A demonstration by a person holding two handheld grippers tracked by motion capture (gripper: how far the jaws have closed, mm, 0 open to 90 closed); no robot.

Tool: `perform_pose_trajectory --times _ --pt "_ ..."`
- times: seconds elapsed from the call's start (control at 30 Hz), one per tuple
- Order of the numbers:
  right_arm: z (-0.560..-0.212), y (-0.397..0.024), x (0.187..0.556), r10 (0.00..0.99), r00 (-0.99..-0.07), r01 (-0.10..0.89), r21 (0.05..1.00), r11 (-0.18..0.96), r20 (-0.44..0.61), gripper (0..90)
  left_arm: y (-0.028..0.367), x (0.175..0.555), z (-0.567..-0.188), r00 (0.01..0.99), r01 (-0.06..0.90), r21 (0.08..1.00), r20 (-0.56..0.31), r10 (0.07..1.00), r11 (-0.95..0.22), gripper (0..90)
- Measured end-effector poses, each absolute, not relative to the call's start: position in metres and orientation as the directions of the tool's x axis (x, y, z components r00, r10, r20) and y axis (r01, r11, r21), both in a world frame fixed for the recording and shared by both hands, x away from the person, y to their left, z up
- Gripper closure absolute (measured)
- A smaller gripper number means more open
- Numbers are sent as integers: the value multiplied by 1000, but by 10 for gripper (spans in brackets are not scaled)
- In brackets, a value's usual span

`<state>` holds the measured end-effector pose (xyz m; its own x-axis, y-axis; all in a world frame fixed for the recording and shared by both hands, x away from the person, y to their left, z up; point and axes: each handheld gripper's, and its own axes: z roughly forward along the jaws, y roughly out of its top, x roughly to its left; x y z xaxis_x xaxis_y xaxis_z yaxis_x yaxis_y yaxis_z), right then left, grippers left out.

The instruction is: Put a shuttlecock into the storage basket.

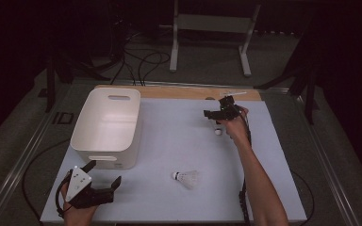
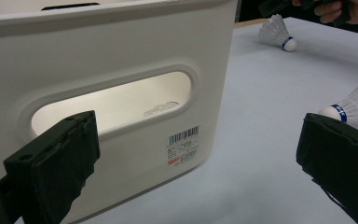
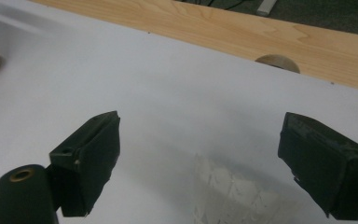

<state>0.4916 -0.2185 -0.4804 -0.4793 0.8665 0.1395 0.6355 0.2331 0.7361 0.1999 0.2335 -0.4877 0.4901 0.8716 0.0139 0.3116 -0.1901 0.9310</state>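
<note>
A white shuttlecock (image 1: pixel 186 179) lies on its side on the white table top (image 1: pixel 169 136), front of centre. A second shuttlecock (image 1: pixel 218 132) lies at the back right, just below the right hand. My right gripper (image 1: pixel 216 112) is open above it; in the right gripper view its feather skirt (image 3: pixel 233 196) shows low between the spread jaws of the right gripper (image 3: pixel 200 123). My left gripper (image 1: pixel 104 173) is open at the front left, empty, right before the white bin (image 1: pixel 106 127). In the left gripper view the left gripper (image 2: pixel 198 128) faces the bin's handle slot (image 2: pixel 116 100), with the near shuttlecock (image 2: pixel 354 105) by its right jaw.
A bare wooden strip (image 1: pixel 179 92) with a round hole (image 3: pixel 278 63) runs along the table's far edge. The bin looks empty through its slot and carries a barcode label (image 2: pixel 184 147). Cables trail from both grippers. A metal stand (image 1: pixel 212 37) is on the floor beyond.
</note>
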Motion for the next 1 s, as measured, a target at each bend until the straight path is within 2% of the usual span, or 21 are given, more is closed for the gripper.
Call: perform_pose_trajectory --times 0.57,1.0 --pt "-482 -234 492 858 -504 672 670 317 100 233 232 200 -488 494 311 931 15 869 -192 0" --pt "-486 -240 485 845 -523 679 652 338 107 305 231 201 -488 493 313 929 17 870 -195 0"
